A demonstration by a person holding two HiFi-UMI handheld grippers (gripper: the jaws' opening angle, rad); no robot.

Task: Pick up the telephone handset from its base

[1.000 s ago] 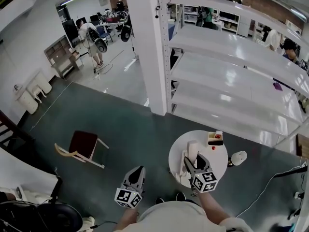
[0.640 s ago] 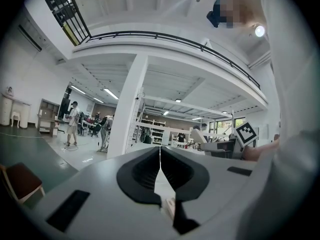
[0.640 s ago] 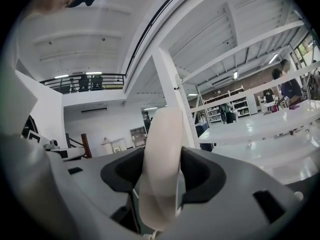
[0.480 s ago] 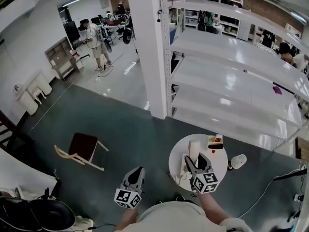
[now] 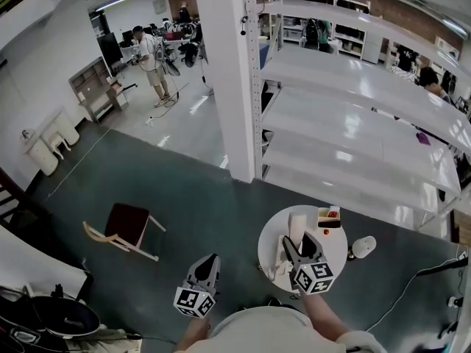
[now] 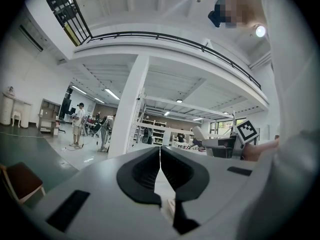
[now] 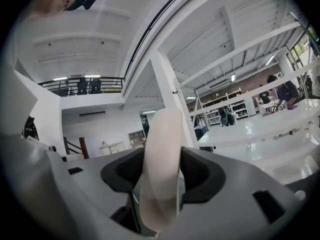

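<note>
The right gripper [image 5: 298, 244] is seen in the lower middle of the head view, over the round white table [image 5: 335, 256], and its jaws are clamped on the cream telephone handset [image 5: 296, 226], which is held upright above the table top. In the right gripper view the handset [image 7: 161, 159] is pressed on both sides by the dark pads [image 7: 197, 176]. Against the earlier frames the grip is unchanged and the handset is found at almost the same spot of the frame. The person [image 5: 151, 54] in the upper left has been carried rightwards and is now seen standing. What looks like the telephone base [image 5: 277, 263] is seen at the table's left rim, partly covered by the gripper. A small box with a red mark [image 5: 328, 215] is set near the table's upper rim, clear of the handset. The left gripper [image 5: 210, 265] is held over bare floor, left of the table and apart from it; its jaws are seen closed together with nothing between them [image 6: 160, 156]. Open grey floor is left between the table and the wooden chair [image 5: 125, 226] at lower left. The white shelving [image 5: 353, 123] is found close above the table, the white pillar [image 5: 224, 72] further up and to the left, and a white object [image 5: 363, 245] on the floor just beside the table's right rim.
</note>
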